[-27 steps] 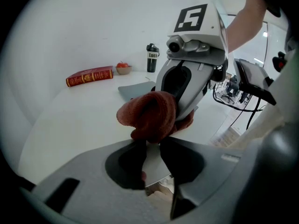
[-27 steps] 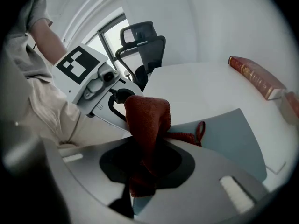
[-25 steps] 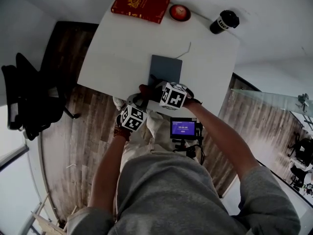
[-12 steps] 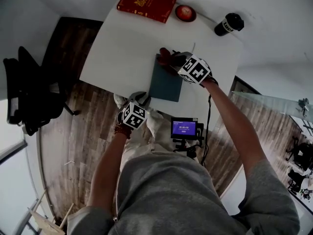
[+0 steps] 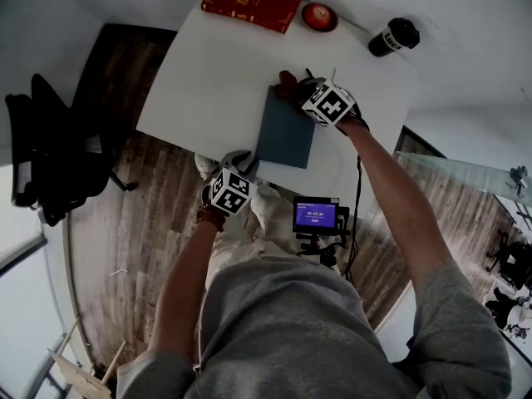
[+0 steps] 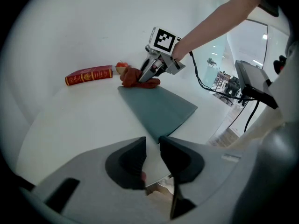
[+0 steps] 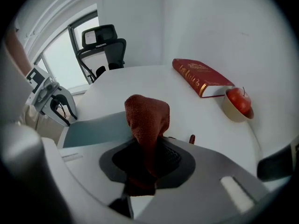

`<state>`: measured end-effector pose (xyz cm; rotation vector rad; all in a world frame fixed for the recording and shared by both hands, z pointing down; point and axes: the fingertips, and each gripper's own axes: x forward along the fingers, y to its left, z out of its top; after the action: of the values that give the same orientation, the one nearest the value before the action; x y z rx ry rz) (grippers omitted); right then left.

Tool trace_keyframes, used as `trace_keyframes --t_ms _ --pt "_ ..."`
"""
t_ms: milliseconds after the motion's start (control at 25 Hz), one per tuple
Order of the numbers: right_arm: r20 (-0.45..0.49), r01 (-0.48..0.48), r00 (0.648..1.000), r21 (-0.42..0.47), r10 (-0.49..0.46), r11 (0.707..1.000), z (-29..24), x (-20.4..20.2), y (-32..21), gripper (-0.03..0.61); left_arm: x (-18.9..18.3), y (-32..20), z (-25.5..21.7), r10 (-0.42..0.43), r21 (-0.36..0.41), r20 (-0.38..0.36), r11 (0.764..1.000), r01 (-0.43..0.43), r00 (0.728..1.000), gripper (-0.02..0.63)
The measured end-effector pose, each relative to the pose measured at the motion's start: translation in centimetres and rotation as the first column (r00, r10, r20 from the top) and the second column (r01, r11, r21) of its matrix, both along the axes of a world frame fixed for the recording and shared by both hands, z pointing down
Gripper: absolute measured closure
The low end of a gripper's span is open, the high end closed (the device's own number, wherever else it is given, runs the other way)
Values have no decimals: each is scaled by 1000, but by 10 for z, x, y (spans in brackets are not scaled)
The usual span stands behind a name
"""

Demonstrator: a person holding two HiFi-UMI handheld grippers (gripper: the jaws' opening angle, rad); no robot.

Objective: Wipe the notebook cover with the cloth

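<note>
Between jaws of right gripper [image 7: 147, 160]: cloth [image 7: 147, 118], clamped tight, tip at far edge of notebook [image 5: 285, 131].
Ahead of jaws of left gripper [image 6: 152, 155]: notebook's near corner on tabletop [image 5: 208, 73]; jaws apart, empty.
Progress: wipe under way, prob. mid-stroke; rest of cover maybe still to do.

So the notebook [image 5: 287, 131] lies flat on the table [image 5: 216, 73], middle-ish, toward my edge. The cloth [image 5: 287, 80] in my right gripper [image 5: 303, 90] sits at the notebook's far end. Along the table's far edge there's a book [image 5: 253, 1], a bowl [image 5: 319, 17] with an apple in it just right of that, then a cup [image 5: 394, 36] further right. My left gripper [image 6: 152, 143] hangs off the near edge, a small screen [image 5: 315, 215] to its right. A chair [image 5: 46, 152] stands left of the table.
</note>
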<state>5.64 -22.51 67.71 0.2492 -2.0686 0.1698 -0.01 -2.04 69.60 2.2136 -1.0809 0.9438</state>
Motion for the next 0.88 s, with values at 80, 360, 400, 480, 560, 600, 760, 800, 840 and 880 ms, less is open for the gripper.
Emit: trace_keyframes --t_ms 80,360,400,480,560,600,760,800,840,880 --pt "8 4 1000 -15 -4 1000 0 -1 1 485 -1 1 0 -1 0 0 1000 1 1000 522" --pt "-13 24 1000 -37 -25 999 2 0 4 488 -1 1 0 1 -6 -4 1000 -1 1000 522" --pt "-13 26 1000 -36 -26 999 1 -1 5 488 -1 1 0 0 -4 -2 1000 0 1000 522" --pt "-13 28 1000 -31 -28 999 1 -1 6 488 0 2 0 -1 -2 1 1000 1 1000 522" --pt "-12 27 1000 -26 -28 999 0 0 8 489 0 2 0 0 -4 3 1000 0 1000 522" --pt "-12 26 1000 -23 -26 999 0 0 8 489 0 2 0 0 -4 5 1000 0 1000 522" --pt "-7 26 1000 -13 -26 1000 -1 -1 11 489 -1 2 -1 -6 -7 12 1000 6 1000 523" --pt "-6 29 1000 -12 -29 1000 -1 -1 13 489 -1 2 -1 -8 -8 11 1000 8 1000 523" --pt "-5 33 999 -10 -33 999 -2 0 15 489 -1 2 -1 -9 -11 10 1000 9 1000 523" --pt "-5 35 999 -8 -35 999 -2 0 17 489 0 2 -1 -8 -14 9 1000 8 1000 523"
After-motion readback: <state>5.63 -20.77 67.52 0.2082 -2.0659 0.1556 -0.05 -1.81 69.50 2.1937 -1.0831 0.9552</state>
